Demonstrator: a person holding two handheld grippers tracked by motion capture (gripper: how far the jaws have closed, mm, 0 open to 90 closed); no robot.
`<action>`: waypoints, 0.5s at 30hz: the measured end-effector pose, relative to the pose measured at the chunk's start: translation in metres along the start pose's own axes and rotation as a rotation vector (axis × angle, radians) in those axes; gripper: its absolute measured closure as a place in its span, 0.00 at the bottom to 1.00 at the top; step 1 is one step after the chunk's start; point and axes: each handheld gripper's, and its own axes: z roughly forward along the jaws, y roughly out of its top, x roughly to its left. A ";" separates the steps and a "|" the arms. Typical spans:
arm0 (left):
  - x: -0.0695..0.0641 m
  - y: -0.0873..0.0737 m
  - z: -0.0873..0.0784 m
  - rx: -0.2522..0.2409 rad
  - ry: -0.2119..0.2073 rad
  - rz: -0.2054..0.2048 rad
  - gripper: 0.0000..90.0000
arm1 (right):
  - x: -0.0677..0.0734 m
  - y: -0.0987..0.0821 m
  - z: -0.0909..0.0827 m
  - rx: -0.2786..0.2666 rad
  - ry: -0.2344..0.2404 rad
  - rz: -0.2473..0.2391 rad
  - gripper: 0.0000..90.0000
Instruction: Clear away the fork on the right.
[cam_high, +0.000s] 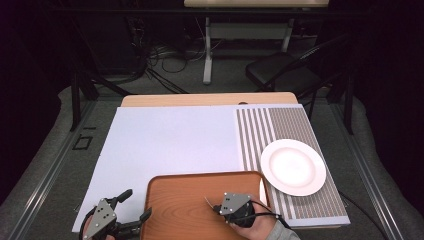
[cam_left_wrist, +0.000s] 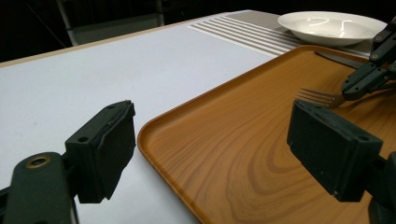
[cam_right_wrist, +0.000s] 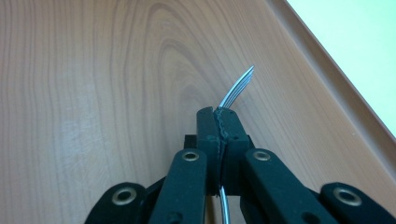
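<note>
Bright, evenly lit table, dark surroundings, slightly soft focus.

**Dim room with grey floor around a work table**

A wooden table (cam_high: 207, 99) sits at the centre of the frame, most of its top covered by a pale white sheet (cam_high: 170, 145), with a striped grey mat (cam_high: 280, 125) on its right part. Grey carpet floor (cam_high: 45, 155) surrounds it. At the upper centre stands a second table with a white metal leg (cam_high: 207, 50), and black cables (cam_high: 165, 65) lie tangled beside it. A black folding chair (cam_high: 282, 70) stands at the upper right. The far walls fall into darkness; light reaches mainly the table.
</note>
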 end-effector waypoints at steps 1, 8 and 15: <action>0.000 0.000 0.000 0.000 -0.001 0.000 0.17 | 0.002 0.000 0.000 0.002 -0.004 -0.002 0.98; 0.000 0.000 0.000 0.001 -0.001 0.002 0.17 | 0.007 0.000 0.001 0.011 0.010 -0.006 0.96; 0.000 0.000 -0.001 0.003 -0.002 0.004 0.17 | 0.009 -0.001 0.004 0.022 0.041 0.002 0.95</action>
